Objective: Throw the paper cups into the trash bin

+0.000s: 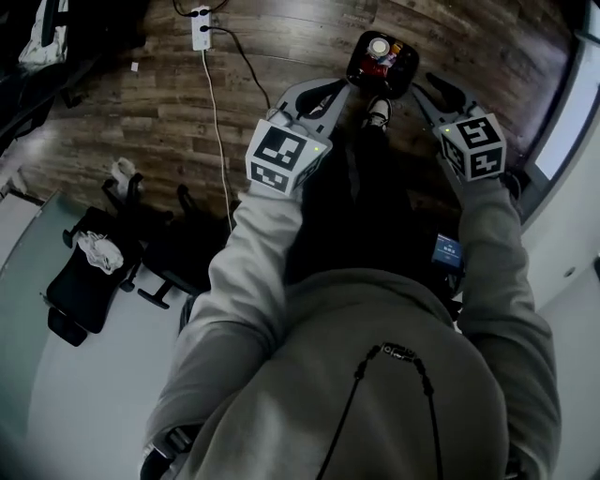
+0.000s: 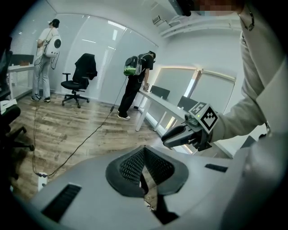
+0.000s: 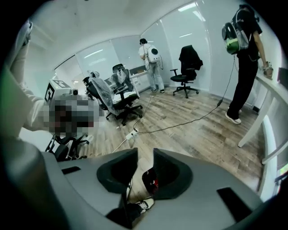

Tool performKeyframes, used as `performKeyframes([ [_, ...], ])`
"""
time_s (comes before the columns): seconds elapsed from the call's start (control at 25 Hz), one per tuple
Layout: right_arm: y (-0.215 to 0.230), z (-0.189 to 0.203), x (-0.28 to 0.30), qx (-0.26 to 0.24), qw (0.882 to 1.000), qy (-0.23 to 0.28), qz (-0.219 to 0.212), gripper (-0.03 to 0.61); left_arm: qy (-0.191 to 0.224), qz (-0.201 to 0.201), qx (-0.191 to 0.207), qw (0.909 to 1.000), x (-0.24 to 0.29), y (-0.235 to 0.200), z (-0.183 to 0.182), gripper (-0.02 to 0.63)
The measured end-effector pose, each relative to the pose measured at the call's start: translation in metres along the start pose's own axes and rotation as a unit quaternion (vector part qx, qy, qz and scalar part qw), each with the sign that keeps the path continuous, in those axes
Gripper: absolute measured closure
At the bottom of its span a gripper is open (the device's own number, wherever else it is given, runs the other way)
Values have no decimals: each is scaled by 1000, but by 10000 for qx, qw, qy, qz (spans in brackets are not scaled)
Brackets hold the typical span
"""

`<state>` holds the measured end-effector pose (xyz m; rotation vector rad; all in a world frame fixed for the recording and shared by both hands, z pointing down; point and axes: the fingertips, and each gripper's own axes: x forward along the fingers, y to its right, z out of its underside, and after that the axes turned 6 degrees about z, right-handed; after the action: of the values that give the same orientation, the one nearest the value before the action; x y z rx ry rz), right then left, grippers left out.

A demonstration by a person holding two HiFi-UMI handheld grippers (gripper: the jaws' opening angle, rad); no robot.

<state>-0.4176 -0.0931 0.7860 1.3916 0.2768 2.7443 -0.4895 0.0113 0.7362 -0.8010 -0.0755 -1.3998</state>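
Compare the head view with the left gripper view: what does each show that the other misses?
Head view only: the trash bin on the floor, with a cup inside it. Left gripper view only: a backpack-wearing person at far left, and another person nearer the middle. Both: the right gripper, the power strip with its white cable, and the wood floor.

Left gripper (image 2: 143, 149) jaws together, empty — right gripper (image 2: 167, 139) beyond, above wood floor (image 2: 67, 130)
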Motion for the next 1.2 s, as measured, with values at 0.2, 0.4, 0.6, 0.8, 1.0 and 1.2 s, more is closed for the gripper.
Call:
performKeyframes([
  [0.2, 9, -33, -53, 339, 9983, 395, 269, 558, 168, -52, -2, 9998, -18, 22, -39, 620],
  [0.4, 6, -50, -86, 413, 9969, 567, 362, 560, 284, -31, 173, 9994, -32, 43, -70, 620],
  [0.6, 8, -78, -114, 355, 9943, 870, 501, 560, 552, 12, 510, 9972, -40, 58, -116, 620],
  [0.8, 14, -130, -160, 337, 9883, 1363, 593, 560, 759, -60, 858, 9934, -64, 66, -169, 620],
  [1.0, 17, -255, -247, -214, 9671, 2423, 745, 560, 1474, -116, 1534, 9770, -112, 80, -294, 620],
  [1.2, -4, -362, -329, -818, 9312, 3436, 901, 560, 1926, -246, 2168, 9567, -155, 90, -384, 620],
])
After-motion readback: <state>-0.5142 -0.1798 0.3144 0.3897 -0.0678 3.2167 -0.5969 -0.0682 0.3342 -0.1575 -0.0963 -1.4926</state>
